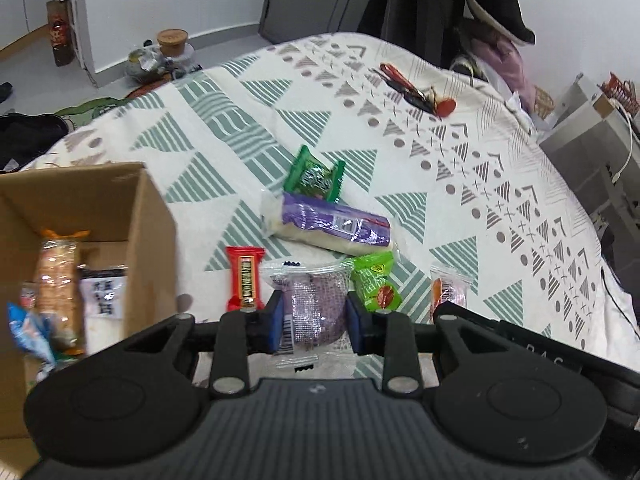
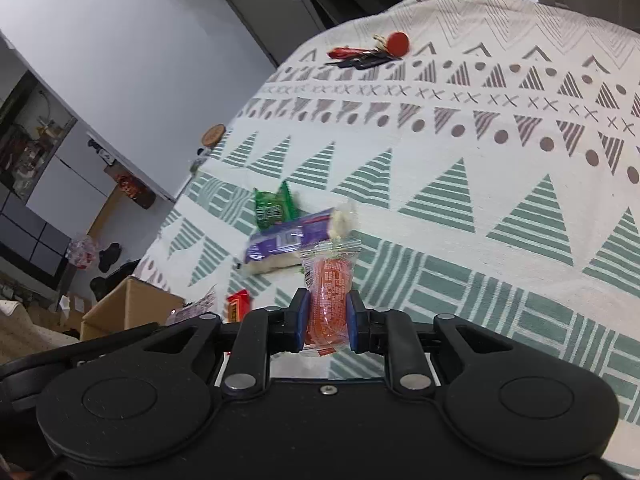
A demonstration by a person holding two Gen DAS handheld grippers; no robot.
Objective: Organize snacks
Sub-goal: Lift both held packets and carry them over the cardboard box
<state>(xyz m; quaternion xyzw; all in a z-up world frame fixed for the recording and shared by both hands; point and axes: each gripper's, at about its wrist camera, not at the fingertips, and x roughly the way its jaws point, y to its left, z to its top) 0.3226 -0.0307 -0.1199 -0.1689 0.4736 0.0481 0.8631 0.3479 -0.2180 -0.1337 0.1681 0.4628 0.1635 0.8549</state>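
My left gripper (image 1: 314,312) is shut on a clear packet with a purple cake (image 1: 312,304), held above the patterned bedspread (image 1: 440,168). On the bedspread lie a red bar (image 1: 245,278), a long purple-wrapped roll (image 1: 328,226), a dark green packet (image 1: 316,176) and a light green packet (image 1: 374,284). A cardboard box (image 1: 132,216) at the left holds several snacks. My right gripper (image 2: 327,320) is shut on an orange packet (image 2: 330,296), also lifted over the bed. The purple roll (image 2: 288,240), dark green packet (image 2: 274,208) and box (image 2: 132,308) show in the right wrist view too.
A bunch of keys with a red tag (image 1: 420,90) lies far across the bed. Dark clothes (image 1: 440,0) hang beyond the far edge. Grey shelving (image 1: 592,152) stands at the right. Floor clutter and a jar (image 1: 173,42) sit at the far left.
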